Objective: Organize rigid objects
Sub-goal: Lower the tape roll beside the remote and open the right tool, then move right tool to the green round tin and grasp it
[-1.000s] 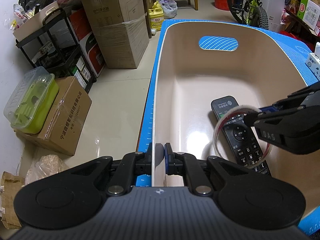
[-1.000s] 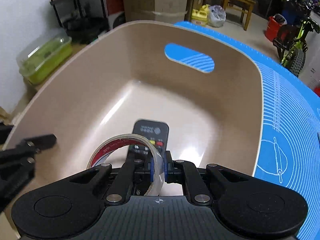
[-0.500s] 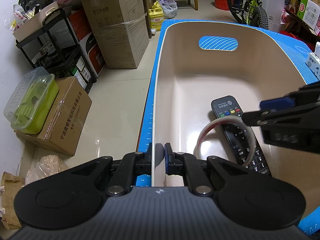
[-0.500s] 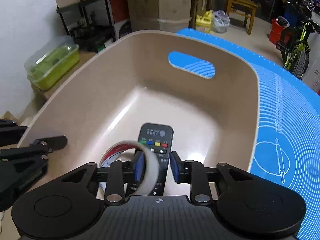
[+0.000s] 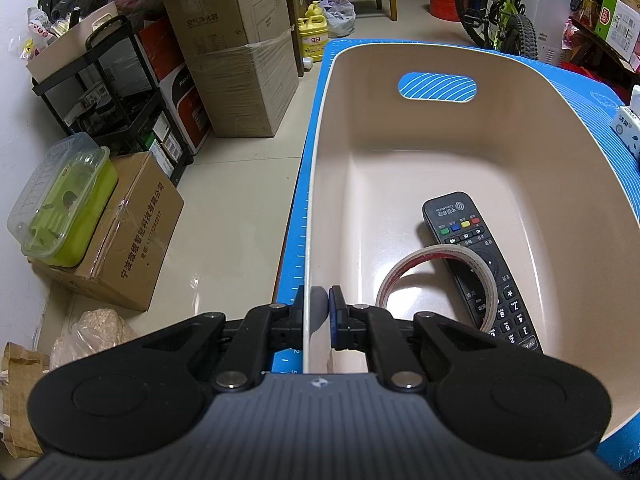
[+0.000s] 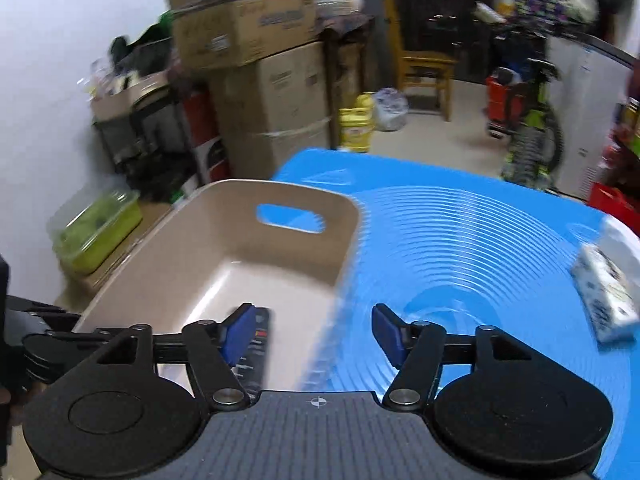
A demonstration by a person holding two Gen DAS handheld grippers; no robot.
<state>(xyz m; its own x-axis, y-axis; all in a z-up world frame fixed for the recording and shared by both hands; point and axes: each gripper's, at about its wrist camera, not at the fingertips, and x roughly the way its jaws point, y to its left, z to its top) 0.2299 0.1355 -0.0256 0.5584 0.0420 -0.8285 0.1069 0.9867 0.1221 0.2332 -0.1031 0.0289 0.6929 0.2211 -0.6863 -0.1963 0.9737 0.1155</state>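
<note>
The blue mat (image 6: 460,248) on the counter is soft, with raised printed rings. On it stands the bin (image 5: 568,184), a smooth beige plastic tub with rounded corners and a handle slot. The left gripper (image 5: 320,304) is pinching the near-left rim of the bin and steadies it. The right gripper (image 6: 316,332) has just been opening; its jaws stand spread with nothing between them, above the mat beside the bin. In the bin lies the remote (image 5: 480,260), flat, black and hard, with rubber buttons. The tape (image 5: 440,276), a thin, glossy ring, leans on it. I judge the next object is the tissue pack (image 6: 604,300), right on the mat; approach it with wide jaws and close across its narrow side, while the left grip holds.
</note>
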